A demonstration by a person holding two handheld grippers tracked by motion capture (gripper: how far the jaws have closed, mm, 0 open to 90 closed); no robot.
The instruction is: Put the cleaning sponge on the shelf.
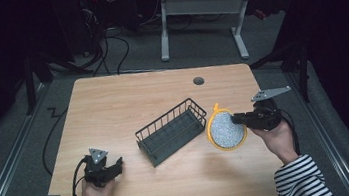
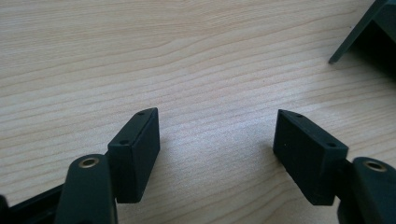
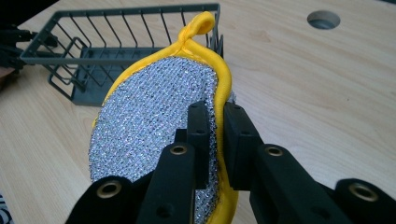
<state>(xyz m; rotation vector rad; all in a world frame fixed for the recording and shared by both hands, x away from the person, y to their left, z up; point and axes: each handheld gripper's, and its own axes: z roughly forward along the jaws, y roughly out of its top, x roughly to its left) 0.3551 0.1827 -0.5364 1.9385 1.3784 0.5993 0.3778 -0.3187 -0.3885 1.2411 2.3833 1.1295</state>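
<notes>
Right gripper (image 3: 215,140) fingers (image 3: 198,135) pinch the scouring pad's (image 3: 149,126) yellow edge.

Dim room, grey carpet floor (image 1: 12,148), white-legged desk (image 1: 202,9) behind, trailing cables (image 1: 110,45)

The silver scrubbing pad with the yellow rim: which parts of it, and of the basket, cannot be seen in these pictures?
- Scrubbing pad: its back face is turned away in the right gripper view; the right gripper covers its near rim.
- Wire basket: the pad hides its right part there.
- Basket in the left gripper view: cut off by the frame edge.
- High view: the pad's weave is too small.
</notes>
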